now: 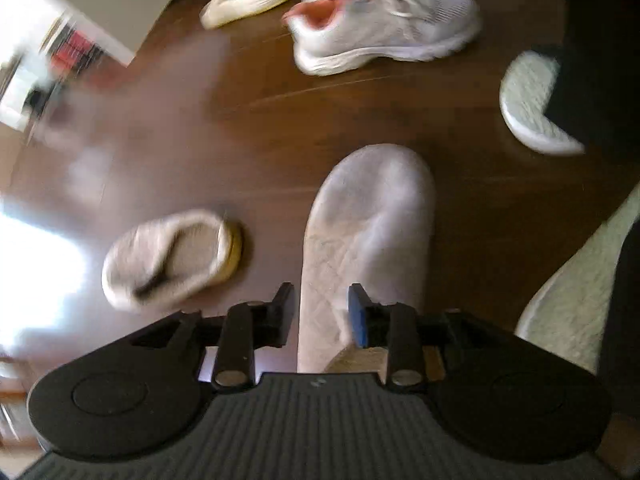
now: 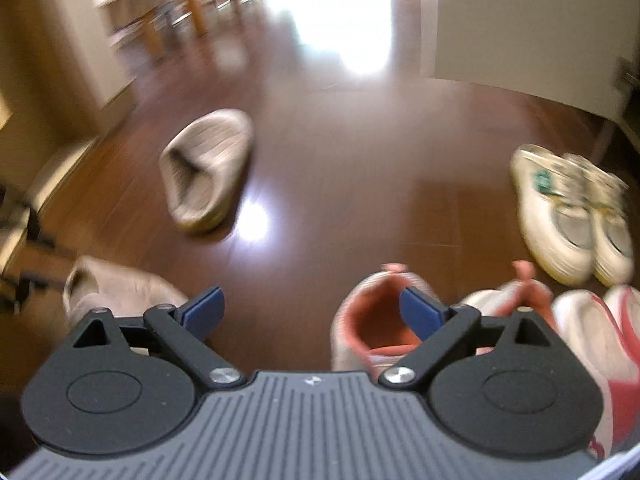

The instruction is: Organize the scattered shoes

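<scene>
In the left wrist view my left gripper is shut on the heel end of a beige quilted slipper whose toe points away; the blue pad creases its fabric. Its mate, a second beige slipper, lies on its side on the dark wood floor to the left. In the right wrist view my right gripper is wide open with nothing between its fingers. Its right fingertip hangs over the orange-lined mouth of a white sneaker. The held slipper shows at lower left, the other slipper farther off.
A cream pair with green marks and white-and-pink shoes sit at the right. The white orange-lined sneakers and a white sole lie ahead of the left gripper. Wooden table legs and a pale wall stand beyond.
</scene>
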